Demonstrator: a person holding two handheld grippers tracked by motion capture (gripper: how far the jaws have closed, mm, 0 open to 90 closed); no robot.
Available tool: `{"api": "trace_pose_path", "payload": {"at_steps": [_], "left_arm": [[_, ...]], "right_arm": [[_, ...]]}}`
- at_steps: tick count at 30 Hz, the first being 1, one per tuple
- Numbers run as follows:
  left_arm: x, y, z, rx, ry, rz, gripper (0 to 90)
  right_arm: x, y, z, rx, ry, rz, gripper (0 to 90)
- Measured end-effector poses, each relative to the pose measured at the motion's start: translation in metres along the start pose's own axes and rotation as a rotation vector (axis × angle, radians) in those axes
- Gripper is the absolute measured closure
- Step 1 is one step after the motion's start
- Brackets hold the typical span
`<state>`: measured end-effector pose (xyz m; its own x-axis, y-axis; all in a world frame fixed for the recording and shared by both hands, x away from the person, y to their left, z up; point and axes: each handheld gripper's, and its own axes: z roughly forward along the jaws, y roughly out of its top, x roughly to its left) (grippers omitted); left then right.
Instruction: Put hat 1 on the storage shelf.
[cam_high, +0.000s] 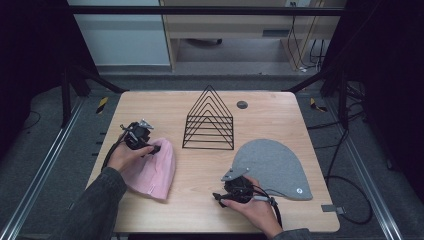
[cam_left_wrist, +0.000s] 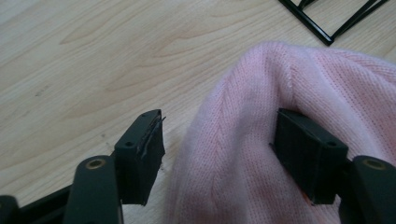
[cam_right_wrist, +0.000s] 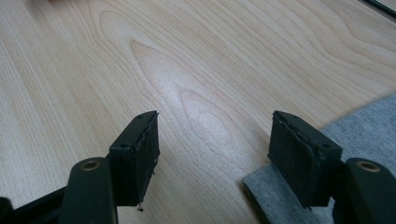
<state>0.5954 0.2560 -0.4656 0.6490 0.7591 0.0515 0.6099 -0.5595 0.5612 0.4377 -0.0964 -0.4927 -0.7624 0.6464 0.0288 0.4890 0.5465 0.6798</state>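
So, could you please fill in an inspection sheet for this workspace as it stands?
Surface: light wooden table, with a round grommet near the far edge.
Job's things: pink knit beanie lying flat at left; grey beanie lying flat at right.
Clutter: black wire rack at centre back.
Grippers: left gripper open, its jaws straddling a fold of the pink beanie; right gripper open, one jaw over the grey beanie's edge.
Cables: one cable trails from the left gripper; more lie on the floor at right.
Surroundings: grey floor, black frame posts, a wooden cabinet behind.

Pink knit hat (cam_high: 155, 170) flat left, grey hat (cam_high: 275, 167) flat right
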Motion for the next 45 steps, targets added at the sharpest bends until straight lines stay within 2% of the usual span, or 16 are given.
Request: {"api": "trace_pose_path", "payload": {"at_steps": [4, 5, 6, 10, 11, 14, 18, 24, 25, 27, 32, 34, 35, 38, 42, 45], "left_arm": [[-0.004, 0.0, 0.002, 0.003, -0.032, 0.011, 40.7], [-0.005, 0.0, 0.002, 0.0, -0.038, 0.008, 44.7], [-0.006, 0.0, 0.002, 0.005, -0.041, 0.013, 55.8], [-0.01, 0.0, 0.001, 0.006, -0.038, 0.036, 64.6], [-0.012, 0.0, -0.001, 0.01, -0.045, 0.037, 72.8], [-0.013, 0.001, -0.005, 0.02, -0.048, 0.044, 79.7], [-0.017, 0.0, -0.013, 0.0, -0.031, 0.042, 81.3], [-0.031, 0.001, -0.046, -0.081, 0.014, 0.052, 81.5], [-0.037, 0.001, -0.058, -0.109, 0.017, 0.065, 81.6], [-0.043, 0.0, -0.07, -0.134, 0.025, 0.081, 81.6], [-0.057, -0.001, -0.087, -0.174, 0.031, 0.117, 81.9], [-0.065, -0.002, -0.102, -0.202, 0.038, 0.134, 82.1], [-0.065, -0.002, -0.102, -0.202, 0.038, 0.134, 82.1], [-0.075, -0.003, -0.124, -0.252, 0.039, 0.158, 82.1], [-0.083, -0.002, -0.141, -0.286, 0.054, 0.186, 82.2], [-0.084, -0.001, -0.148, -0.308, 0.046, 0.183, 82.2]], "right_arm": [[0.0, 0.0, 0.0, -0.004, -0.002, 0.0, 33.2], [0.0, 0.0, 0.0, -0.003, -0.001, -0.001, 33.1], [0.0, 0.0, 0.0, -0.003, -0.002, 0.0, 32.9], [0.0, 0.0, 0.0, -0.007, -0.006, 0.001, 32.6], [-0.001, 0.0, -0.001, -0.008, -0.006, 0.003, 32.4], [-0.001, 0.0, -0.001, -0.009, -0.009, 0.002, 32.2], [-0.002, 0.0, -0.002, -0.012, -0.019, -0.001, 32.1], [-0.003, 0.002, -0.003, -0.016, -0.028, -0.008, 31.3], [-0.004, 0.002, -0.003, -0.025, -0.038, -0.005, 31.4], [-0.004, 0.002, -0.004, -0.03, -0.045, -0.009, 31.3], [-0.005, 0.002, -0.003, -0.029, -0.055, -0.022, 31.0], [-0.004, 0.002, -0.004, -0.038, -0.058, -0.031, 30.8], [-0.004, 0.002, -0.004, -0.038, -0.058, -0.031, 30.8], [-0.001, 0.007, -0.011, -0.077, -0.065, -0.039, 30.5], [0.001, 0.015, -0.017, -0.118, -0.06, -0.043, 30.5], [0.003, 0.02, -0.019, -0.122, -0.067, -0.066, 30.9]]}}
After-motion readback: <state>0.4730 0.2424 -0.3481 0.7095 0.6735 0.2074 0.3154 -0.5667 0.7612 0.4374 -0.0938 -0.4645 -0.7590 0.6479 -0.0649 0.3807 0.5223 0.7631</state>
